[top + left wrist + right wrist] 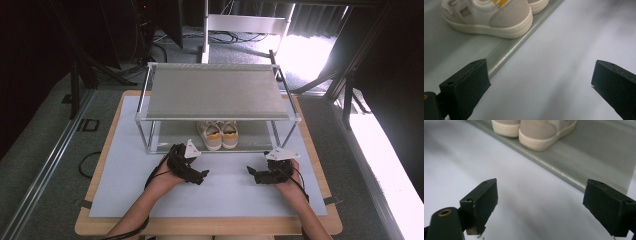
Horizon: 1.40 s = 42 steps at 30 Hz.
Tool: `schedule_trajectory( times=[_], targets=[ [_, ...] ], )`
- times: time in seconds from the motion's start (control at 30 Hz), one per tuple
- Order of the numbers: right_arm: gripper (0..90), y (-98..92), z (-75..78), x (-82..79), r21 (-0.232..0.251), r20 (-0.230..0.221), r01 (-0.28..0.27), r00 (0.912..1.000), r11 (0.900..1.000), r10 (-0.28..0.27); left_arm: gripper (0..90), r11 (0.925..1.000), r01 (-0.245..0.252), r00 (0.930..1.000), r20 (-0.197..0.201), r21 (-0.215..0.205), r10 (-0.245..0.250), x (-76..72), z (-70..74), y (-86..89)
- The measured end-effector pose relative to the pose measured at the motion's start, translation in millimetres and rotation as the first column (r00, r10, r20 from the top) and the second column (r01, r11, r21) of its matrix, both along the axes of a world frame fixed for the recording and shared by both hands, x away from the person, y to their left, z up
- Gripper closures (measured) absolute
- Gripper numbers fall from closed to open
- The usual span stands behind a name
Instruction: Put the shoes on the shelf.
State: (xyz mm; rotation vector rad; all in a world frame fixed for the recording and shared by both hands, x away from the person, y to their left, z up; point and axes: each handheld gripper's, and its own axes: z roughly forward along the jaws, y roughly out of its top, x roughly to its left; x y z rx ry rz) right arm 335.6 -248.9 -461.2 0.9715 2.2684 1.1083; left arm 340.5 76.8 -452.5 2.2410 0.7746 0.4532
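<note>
Shoes (218,134) on lower rack shelf (172,134), top shelf (215,91) overhead, claws apart

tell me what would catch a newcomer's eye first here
A pair of small beige sneakers with yellow patches stands side by side on the lower shelf of a metal-framed two-tier rack at the far middle of the table. In front of it, the left gripper and right gripper rest over the pale mat, jaws open and empty.

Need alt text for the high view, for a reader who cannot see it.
A pair of small shoes sits on the lower shelf of a two-tier metal rack. In front of it, a person's left gripper and right gripper rest over the white mat, jaws open and empty.
</note>
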Motion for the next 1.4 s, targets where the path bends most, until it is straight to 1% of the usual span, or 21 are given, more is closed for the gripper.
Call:
schedule_trajectory(
  times=[0.07, 0.1, 0.17, 0.23, 0.33, 0.43, 0.47, 0.57, 0.63, 0.67, 0.73, 0.8, 0.87, 1.0, 1.07, 1.13, 1.2, 1.27, 1.33, 1.37, 1.4],
  targets=[
    [12.2, -3.6, -2.6, -2.2, -0.010, -0.010, 0.009, 0.9999, 1.000, -0.009, 1.1, 0.9999, -0.011, 0.9999, -0.001, -0.010, 0.011, -1.8, -1.6, 3.6],
    [12.2, -5.4, -3.7, -3.5, -0.015, -0.007, 0.019, 0.9998, 1.000, -0.019, 1.2, 0.9998, -0.015, 0.9999, -0.001, -0.012, 0.015, -2.6, -2.3, 5.2],
    [12.2, -9.1, -5.7, -6.4, -0.017, -0.006, 0.022, 0.9997, 1.000, -0.022, 1.2, 0.9997, -0.023, 0.9997, 0.009, -0.002, 0.023, -5.5, -3.5, 8.1],
    [12.2, -12.9, -7.0, -9.9, -0.020, 0.002, 0.029, 0.9996, 0.999, -0.029, 1.2, 0.9998, -0.022, 0.9997, 0.008, 0.001, 0.022, -7.7, -4.2, 10.5],
    [12.2, -18.6, -7.6, -15.3, -0.015, 0.009, 0.038, 0.9992, 0.999, -0.038, 1.1, 0.9997, -0.026, 0.9996, 0.007, 0.002, 0.026, -11.6, -5.6, 15.8],
    [12.2, -25.3, -7.1, -20.6, -0.012, 0.019, 0.046, 0.9988, 0.999, -0.046, 1.2, 0.9994, -0.034, 0.9994, 0.007, -0.008, 0.034, -16.3, -7.6, 21.2],
    [12.2, -27.8, -7.1, -22.1, -0.007, 0.015, 0.048, 0.9987, 0.999, -0.048, 1.2, 0.9993, -0.036, 0.9993, 0.011, -0.008, 0.036, -18.1, -8.6, 22.6],
    [12.3, -36.4, -7.7, -25.7, 0.001, 0.010, 0.055, 0.9984, 0.998, -0.055, 1.2, 0.9995, -0.029, 0.9996, -0.003, -0.015, 0.029, -22.7, -12.6, 27.4],
    [12.3, -42.5, -8.6, -27.9, 0.011, 0.008, 0.065, 0.9978, 0.998, -0.065, 1.2, 0.9991, -0.036, 0.9993, 0.001, -0.021, 0.036, -25.4, -15.7, 30.1],
    [12.3, -45.5, -9.1, -29.1, 0.012, 0.007, 0.072, 0.9974, 0.997, -0.072, 1.2, 0.9992, -0.037, 0.9993, 0.000, -0.016, 0.037, -27.2, -17.3, 31.8],
    [12.3, -51.3, -10.3, -31.1, 0.019, 0.008, 0.086, 0.9962, 0.996, -0.086, 1.2, 0.9990, -0.045, 0.9989, 0.013, 0.001, 0.045, -31.0, -20.6, 35.4],
    [12.3, -56.6, -10.9, -32.9, 0.030, 0.010, 0.091, 0.9958, 0.995, -0.091, 1.2, 0.9980, -0.062, 0.9981, 0.006, -0.015, 0.062, -33.9, -24.3, 39.6],
    [12.3, -61.1, -10.8, -33.8, 0.046, 0.006, 0.099, 0.9951, 0.994, -0.099, 1.2, 0.9973, -0.072, 0.9974, -0.003, -0.015, 0.072, -35.1, -27.7, 43.8],
    [12.3, -67.6, -9.7, -36.4, 0.060, 0.015, 0.112, 0.9934, 0.992, -0.113, 1.2, 0.9960, -0.087, 0.9961, 0.013, -0.022, 0.087, -38.1, -27.7, 50.2],
    [12.3, -71.3, -9.9, -38.1, 0.062, 0.027, 0.126, 0.9915, 0.990, -0.127, 1.2, 0.9945, -0.099, 0.9946, 0.028, -0.035, 0.100, -39.6, -27.7, 54.5],
    [12.3, -75.8, -10.4, -38.8, 0.071, 0.025, 0.135, 0.9903, 0.988, -0.137, 1.2, 0.9923, -0.115, 0.9928, 0.030, -0.046, 0.116, -40.2, -28.5, 58.8],
    [12.3, -81.0, -10.0, -39.4, 0.082, 0.039, 0.138, 0.9891, 0.987, -0.142, 1.2, 0.9897, -0.128, 0.9911, 0.030, -0.064, 0.130, -41.2, -30.3, 63.3],
    [12.3, -84.5, -9.9, -39.4, 0.071, 0.050, 0.150, 0.9869, 0.986, -0.153, 1.2, 0.9885, -0.136, 0.9897, 0.034, -0.066, 0.139, -42.3, -31.4, 67.2],
    [12.3, -89.0, -10.4, -39.5, 0.078, 0.057, 0.159, 0.9849, 0.984, -0.164, 1.2, 0.9867, -0.141, 0.9888, 0.038, -0.082, 0.144, -43.7, -32.0, 70.0],
    [12.3, -89.0, -10.4, -39.5, 0.078, 0.057, 0.159, 0.9849, 0.984, -0.164, 1.2, 0.9867, -0.141, 0.9888, 0.038, -0.082, 0.144, -43.7, -32.0, 70.0],
    [12.3, -91.0, -10.9, -39.5, 0.079, 0.058, 0.164, 0.9839, 0.983, -0.169, 1.2, 0.9844, -0.148, 0.9875, 0.041, -0.096, 0.152, -44.8, -32.9, 72.4]
  ],
)
